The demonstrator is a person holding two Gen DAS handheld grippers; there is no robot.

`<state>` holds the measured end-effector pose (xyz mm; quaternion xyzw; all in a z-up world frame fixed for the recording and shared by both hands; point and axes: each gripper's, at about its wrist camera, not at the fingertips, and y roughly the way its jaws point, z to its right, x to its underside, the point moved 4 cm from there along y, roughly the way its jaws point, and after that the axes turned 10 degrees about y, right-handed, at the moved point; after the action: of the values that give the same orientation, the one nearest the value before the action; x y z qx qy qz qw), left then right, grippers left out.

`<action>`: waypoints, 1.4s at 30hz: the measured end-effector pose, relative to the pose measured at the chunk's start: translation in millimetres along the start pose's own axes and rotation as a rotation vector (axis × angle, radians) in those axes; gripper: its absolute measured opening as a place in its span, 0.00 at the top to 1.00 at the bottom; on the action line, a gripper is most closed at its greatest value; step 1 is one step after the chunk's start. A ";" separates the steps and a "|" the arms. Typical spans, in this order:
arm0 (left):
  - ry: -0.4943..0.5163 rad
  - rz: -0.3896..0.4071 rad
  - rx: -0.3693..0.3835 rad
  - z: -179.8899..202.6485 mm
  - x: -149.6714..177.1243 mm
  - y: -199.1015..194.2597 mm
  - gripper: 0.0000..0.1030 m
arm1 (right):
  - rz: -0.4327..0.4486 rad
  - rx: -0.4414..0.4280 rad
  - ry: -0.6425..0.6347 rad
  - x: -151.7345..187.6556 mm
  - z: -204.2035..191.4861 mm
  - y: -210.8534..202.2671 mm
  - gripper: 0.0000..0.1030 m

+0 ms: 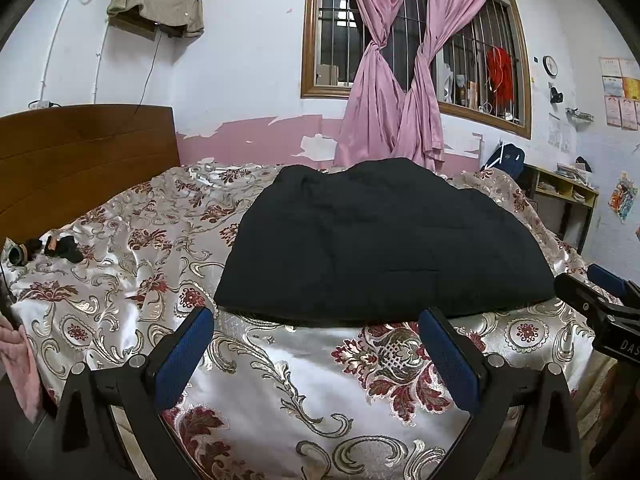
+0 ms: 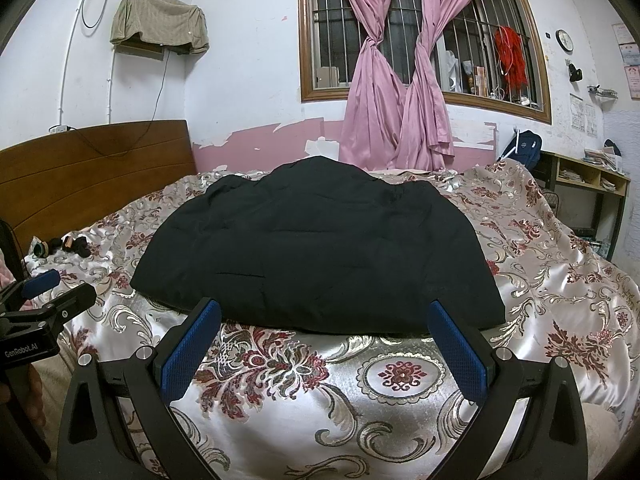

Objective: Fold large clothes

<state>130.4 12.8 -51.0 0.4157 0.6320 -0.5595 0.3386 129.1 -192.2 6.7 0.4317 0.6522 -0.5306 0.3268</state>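
Note:
A large black garment point(image 1: 380, 240) lies folded into a wide flat bundle on the floral satin bedspread point(image 1: 280, 380). It also shows in the right wrist view point(image 2: 316, 248). My left gripper point(image 1: 316, 320) is open and empty, its blue pads just short of the garment's near edge. My right gripper point(image 2: 324, 312) is open and empty too, its tips at the garment's near edge. The right gripper shows at the right edge of the left wrist view point(image 1: 600, 300), and the left gripper at the left edge of the right wrist view point(image 2: 44, 304).
A wooden headboard point(image 1: 80, 160) stands at the left. Small dark items point(image 1: 60, 250) lie on the bed near it. Pink curtains point(image 1: 392, 80) hang at a barred window behind. A shelf unit point(image 1: 568, 192) stands at the right. Pink cloth point(image 1: 20, 360) hangs at the left edge.

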 end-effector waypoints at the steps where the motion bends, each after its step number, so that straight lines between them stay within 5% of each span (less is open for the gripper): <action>1: 0.000 0.000 0.000 -0.3 0.1 -0.5 0.00 | 0.000 0.000 0.000 0.2 0.3 -0.2 0.02; 42: 0.007 -0.026 -0.004 2.4 3.2 8.4 0.00 | -0.003 0.001 -0.002 1.0 -1.8 0.3 0.02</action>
<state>136.5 11.1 -57.8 0.4085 0.6397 -0.5613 0.3298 129.0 -190.2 6.1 0.4304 0.6522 -0.5317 0.3266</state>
